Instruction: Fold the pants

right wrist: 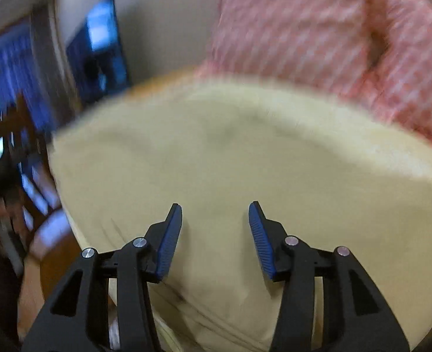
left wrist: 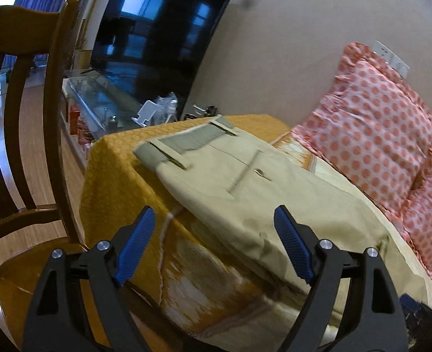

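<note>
Beige pants [left wrist: 245,187] lie flat on a table with a mustard-yellow cloth [left wrist: 119,170], waistband with belt loops at the far end. My left gripper [left wrist: 214,243] is open and empty, above the near part of the pants and the table's corner. In the blurred right wrist view the pants [right wrist: 230,152] fill the middle. My right gripper [right wrist: 216,234] is open and empty, just above the fabric.
A pink dotted pillow [left wrist: 383,135] lies along the right side of the pants, also in the right wrist view [right wrist: 333,38]. A wooden chair [left wrist: 25,135] stands at the left of the table. A dark TV [left wrist: 163,38] and a glass cabinet [left wrist: 104,108] are behind.
</note>
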A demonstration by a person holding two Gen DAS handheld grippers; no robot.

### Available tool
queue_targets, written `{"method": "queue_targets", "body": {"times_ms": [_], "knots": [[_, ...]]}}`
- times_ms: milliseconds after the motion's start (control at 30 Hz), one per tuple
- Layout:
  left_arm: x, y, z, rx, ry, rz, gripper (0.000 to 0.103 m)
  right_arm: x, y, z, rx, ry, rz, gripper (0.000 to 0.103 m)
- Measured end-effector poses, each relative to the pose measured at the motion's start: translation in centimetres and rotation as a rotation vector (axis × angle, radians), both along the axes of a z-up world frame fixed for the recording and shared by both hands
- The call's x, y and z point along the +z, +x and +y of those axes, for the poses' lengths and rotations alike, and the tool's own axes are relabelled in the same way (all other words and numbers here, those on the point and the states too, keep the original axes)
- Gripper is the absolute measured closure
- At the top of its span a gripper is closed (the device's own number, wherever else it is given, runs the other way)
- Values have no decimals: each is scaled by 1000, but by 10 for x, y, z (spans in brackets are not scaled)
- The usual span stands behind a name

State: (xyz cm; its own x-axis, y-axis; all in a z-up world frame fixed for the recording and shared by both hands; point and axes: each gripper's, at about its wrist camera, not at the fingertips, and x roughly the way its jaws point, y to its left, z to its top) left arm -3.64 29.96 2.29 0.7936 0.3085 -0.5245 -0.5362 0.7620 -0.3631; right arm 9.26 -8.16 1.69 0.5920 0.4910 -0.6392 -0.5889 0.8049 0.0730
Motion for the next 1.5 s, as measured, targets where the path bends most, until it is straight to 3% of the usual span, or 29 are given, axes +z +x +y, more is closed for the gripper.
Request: {"method": "queue_targets", "body": {"times_ms": [67, 167, 400, 500, 633, 700, 767, 900, 1033, 1100, 1133, 1167, 1233, 1333, 1433, 1500], "knots": [[-2, 6, 12, 19, -17, 4, 20, -1, -4, 3, 13, -17, -7, 44], [-4, 15, 26, 42, -29, 6, 20, -1, 2, -2, 35, 36, 12, 35], [-8, 27, 17, 51, 71, 43, 18, -3, -3, 4, 58, 59, -4, 28], [-8, 26, 4, -11, 70, 0, 18, -3, -1, 4, 63, 65, -4, 26], [-11, 34, -15, -62, 114, 13, 17, -3, -1, 3, 70, 78, 2, 24], [-9, 33, -19, -123, 46, -33, 17, -3, -1, 3, 70, 83, 1, 24], [-10, 29, -15, -187, -87, -113, 17, -3, -1, 2, 70, 90, 1, 24], [-15, 25, 7, -177, -295, -225, 18, -4, -1, 2, 70, 101, 1, 24], [-21, 25, 31, -91, -439, -263, 35, -4, -3, 1, 69, 107, -4, 24], [-27, 27, 40, -33, -508, -245, 55, -4, -4, 0, 68, 115, -4, 24], [-29, 28, 43, -3, -526, -228, 76, -4, -5, -2, 69, 125, 0, 24], [-28, 27, 48, 14, -529, -206, 92, -3, -5, -5, 70, 139, 7, 24], [-20, 30, 45, 17, -489, -167, 93, -1, -7, -14, 71, 173, 23, 24], [17, 40, 19, -14, -288, -109, 94, 5, -10, -39, 42, 252, 35, 24], [66, 58, -27, -122, -104, -105, 95, 11, -15, -73, -28, 314, 8, 24], [97, 77, -82, -244, 36, -106, 95, 15, -18, -98, -91, 353, -10, 24]]}}
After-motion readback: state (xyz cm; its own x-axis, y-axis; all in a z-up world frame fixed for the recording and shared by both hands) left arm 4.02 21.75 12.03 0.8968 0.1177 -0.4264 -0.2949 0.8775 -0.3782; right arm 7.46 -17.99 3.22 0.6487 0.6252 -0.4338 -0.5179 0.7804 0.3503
